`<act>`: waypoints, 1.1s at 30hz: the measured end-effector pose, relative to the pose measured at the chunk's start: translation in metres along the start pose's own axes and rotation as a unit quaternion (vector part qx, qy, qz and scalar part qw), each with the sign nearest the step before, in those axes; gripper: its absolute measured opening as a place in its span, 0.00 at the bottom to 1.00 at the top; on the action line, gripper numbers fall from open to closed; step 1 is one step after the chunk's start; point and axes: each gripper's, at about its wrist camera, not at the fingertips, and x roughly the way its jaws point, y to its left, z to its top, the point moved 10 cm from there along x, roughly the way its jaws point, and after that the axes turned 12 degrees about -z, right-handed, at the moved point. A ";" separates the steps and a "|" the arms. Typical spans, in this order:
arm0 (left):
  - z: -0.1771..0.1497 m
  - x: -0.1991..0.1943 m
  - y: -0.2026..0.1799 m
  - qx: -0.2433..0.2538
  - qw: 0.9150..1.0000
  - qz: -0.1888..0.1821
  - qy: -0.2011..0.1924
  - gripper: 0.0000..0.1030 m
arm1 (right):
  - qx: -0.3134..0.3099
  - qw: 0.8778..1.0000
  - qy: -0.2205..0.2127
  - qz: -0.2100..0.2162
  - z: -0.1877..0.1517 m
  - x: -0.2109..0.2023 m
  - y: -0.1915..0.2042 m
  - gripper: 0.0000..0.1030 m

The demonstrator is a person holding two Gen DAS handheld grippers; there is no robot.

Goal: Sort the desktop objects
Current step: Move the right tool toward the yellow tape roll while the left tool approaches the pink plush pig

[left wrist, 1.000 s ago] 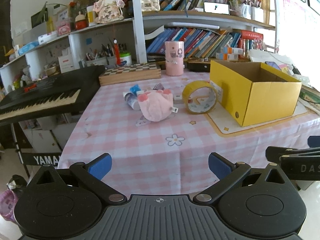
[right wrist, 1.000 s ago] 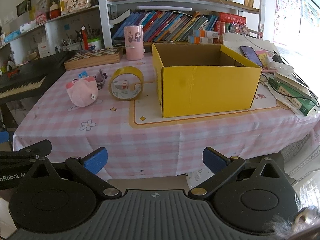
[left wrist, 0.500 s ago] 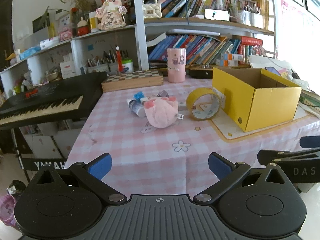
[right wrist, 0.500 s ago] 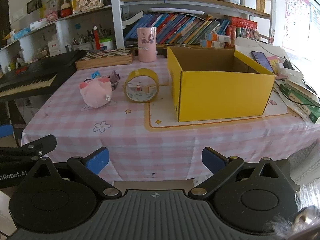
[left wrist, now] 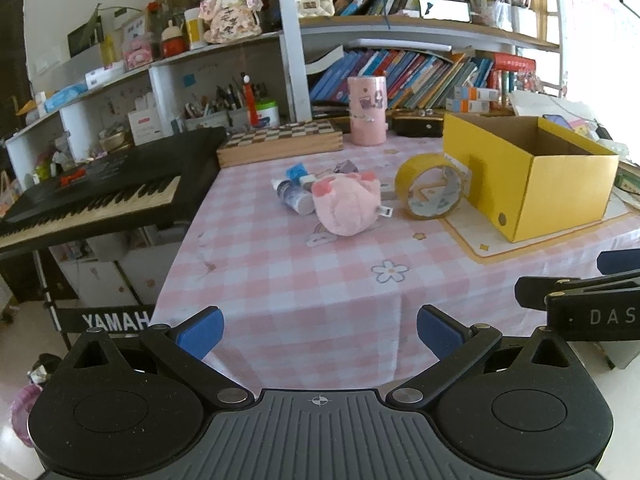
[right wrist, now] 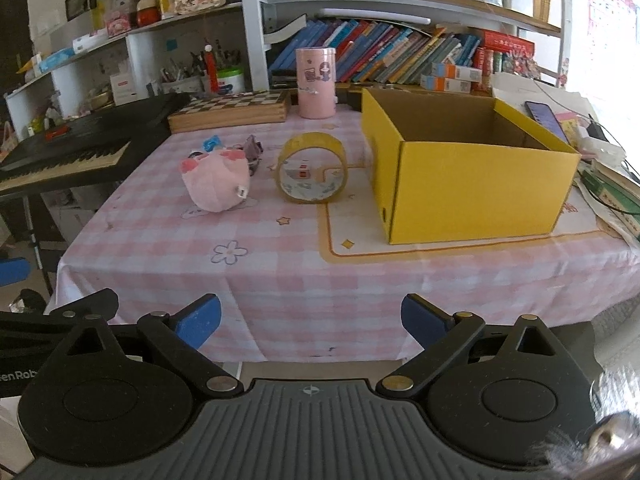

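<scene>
Pink-check table (right wrist: 280, 264): plush (right wrist: 216, 184), tape roll (right wrist: 313, 168), yellow box (right wrist: 472, 192) w/ nothing gripped.

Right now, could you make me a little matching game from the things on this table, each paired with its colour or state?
Things:
1. tape roll
2. cardboard box
3. plush toy
4. tall canister

Descriptions:
A. pink, upright near the bookshelf
B. standing on its edge
C. yellow, open at the top
D. soft, pink, lying beside small bottles

Pairs: 1-B, 2-C, 3-D, 4-A
</scene>
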 end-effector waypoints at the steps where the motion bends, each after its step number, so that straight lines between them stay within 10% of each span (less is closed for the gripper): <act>1: 0.000 0.000 0.002 -0.002 1.000 0.002 0.002 1.00 | -0.001 1.000 -0.001 0.003 0.001 0.000 0.002 0.95; 33: 0.037 0.058 0.029 -0.025 0.999 0.040 0.005 1.00 | -0.043 0.999 -0.021 0.015 0.063 0.072 0.022 0.91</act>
